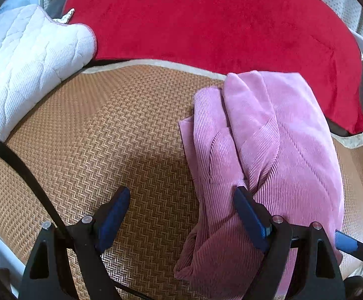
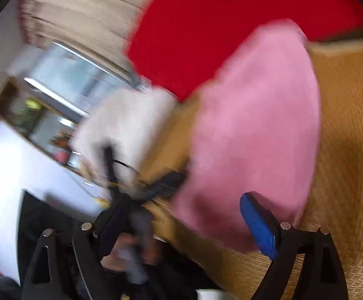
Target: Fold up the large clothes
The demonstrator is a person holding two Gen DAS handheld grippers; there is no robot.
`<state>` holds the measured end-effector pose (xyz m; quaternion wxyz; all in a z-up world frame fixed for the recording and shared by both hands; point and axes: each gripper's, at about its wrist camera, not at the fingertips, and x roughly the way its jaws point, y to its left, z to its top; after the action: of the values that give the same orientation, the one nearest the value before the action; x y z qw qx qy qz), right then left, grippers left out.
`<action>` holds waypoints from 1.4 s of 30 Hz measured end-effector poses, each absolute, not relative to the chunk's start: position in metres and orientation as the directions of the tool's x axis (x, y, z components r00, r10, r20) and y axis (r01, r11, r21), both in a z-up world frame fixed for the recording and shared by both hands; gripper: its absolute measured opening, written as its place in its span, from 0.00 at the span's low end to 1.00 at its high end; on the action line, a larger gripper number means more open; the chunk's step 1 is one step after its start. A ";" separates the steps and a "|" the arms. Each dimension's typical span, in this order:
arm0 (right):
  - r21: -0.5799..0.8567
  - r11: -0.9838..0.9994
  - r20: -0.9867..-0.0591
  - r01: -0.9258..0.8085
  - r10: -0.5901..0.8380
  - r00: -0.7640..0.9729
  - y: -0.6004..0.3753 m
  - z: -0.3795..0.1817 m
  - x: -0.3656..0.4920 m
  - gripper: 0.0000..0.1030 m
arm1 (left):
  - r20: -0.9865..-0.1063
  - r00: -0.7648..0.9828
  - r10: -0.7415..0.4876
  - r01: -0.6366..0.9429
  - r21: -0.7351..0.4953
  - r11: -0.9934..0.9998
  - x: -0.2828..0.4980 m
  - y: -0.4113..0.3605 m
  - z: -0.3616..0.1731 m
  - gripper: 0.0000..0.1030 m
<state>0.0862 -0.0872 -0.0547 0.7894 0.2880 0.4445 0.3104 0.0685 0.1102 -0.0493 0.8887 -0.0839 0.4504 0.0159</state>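
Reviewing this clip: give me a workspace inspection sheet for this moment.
Surface: woven mat, tan, herringbone weave.
Job's things: pink corduroy garment, folded into a bundle on the mat.
Clutter: red blanket behind; white quilted pad at the side.
Grippers: left tongs open, one finger over the garment; right tongs open, view blurred.
Cables: black cable across the mat.
Surroundings: too blurred to tell.

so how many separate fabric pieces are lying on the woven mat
3: a pink garment bunched at right, a red blanket across the far edge, a white quilt at far left. More may lie out of view.
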 end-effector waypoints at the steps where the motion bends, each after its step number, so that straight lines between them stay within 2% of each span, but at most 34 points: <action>1: 0.739 0.631 -0.505 -0.233 0.750 0.428 -0.090 -0.052 0.085 0.88 | -0.799 0.599 -0.050 -0.102 -0.138 0.985 0.067 0.110 -0.049 0.83; 5: 0.735 0.643 -0.487 -0.217 0.723 0.490 -0.104 -0.029 0.077 0.88 | -0.793 0.605 -0.072 -0.099 -0.164 0.981 0.066 0.114 -0.046 0.83; 8: 0.725 0.658 -0.483 -0.204 0.697 0.530 -0.119 -0.024 0.074 0.88 | -0.762 0.631 -0.148 -0.088 -0.260 0.962 0.067 0.124 -0.038 0.83; 11: 0.744 0.660 -0.519 -0.105 0.670 0.531 -0.134 -0.038 0.083 0.89 | -0.751 0.625 -0.212 -0.091 -0.340 0.936 0.075 0.134 -0.041 0.83; 16: 0.832 0.555 -0.476 -0.010 0.722 0.502 -0.151 -0.072 0.101 0.89 | -0.758 0.601 -0.255 -0.094 -0.383 0.919 0.087 0.140 -0.059 0.83; 21: 0.866 0.497 -0.454 0.054 0.735 0.504 -0.167 -0.097 0.103 0.89 | -0.769 0.595 -0.234 -0.096 -0.357 0.929 0.091 0.136 -0.065 0.83; 27: 0.869 0.495 -0.411 0.011 0.708 0.575 -0.195 -0.083 0.070 0.89 | -0.744 0.632 -0.216 -0.102 -0.356 0.929 0.078 0.142 -0.058 0.83; 29: 0.846 0.533 -0.422 0.023 0.642 0.640 -0.211 -0.076 0.054 0.89 | -0.728 0.664 -0.172 -0.120 -0.331 0.936 0.072 0.142 -0.054 0.83; 30: 0.783 0.621 -0.459 0.033 0.542 0.704 -0.220 -0.064 0.043 0.89 | -0.722 0.675 -0.155 -0.125 -0.319 0.940 0.066 0.141 -0.053 0.83; 32: 0.715 0.699 -0.460 0.014 0.456 0.761 -0.226 -0.046 0.031 0.89 | -0.710 0.693 -0.126 -0.132 -0.297 0.946 0.061 0.140 -0.051 0.83; 35: 0.689 0.724 -0.429 -0.022 0.433 0.793 -0.236 -0.027 0.025 0.90 | -0.701 0.706 -0.096 -0.150 -0.282 0.948 0.055 0.139 -0.048 0.83; 38: 0.657 0.751 -0.408 -0.068 0.430 0.806 -0.232 -0.017 0.030 0.94 | -0.699 0.714 -0.039 -0.186 -0.243 0.952 0.053 0.138 -0.046 0.83; 42: 0.710 0.697 -0.348 -0.099 0.470 0.811 -0.248 -0.031 0.054 0.94 | -0.700 0.714 -0.003 -0.228 -0.238 0.944 0.053 0.150 -0.047 0.83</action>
<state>0.0535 -0.2481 -0.0306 0.8831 0.3544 0.2617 0.1611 0.0532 0.1497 -0.0465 0.9127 -0.1553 0.3729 0.0615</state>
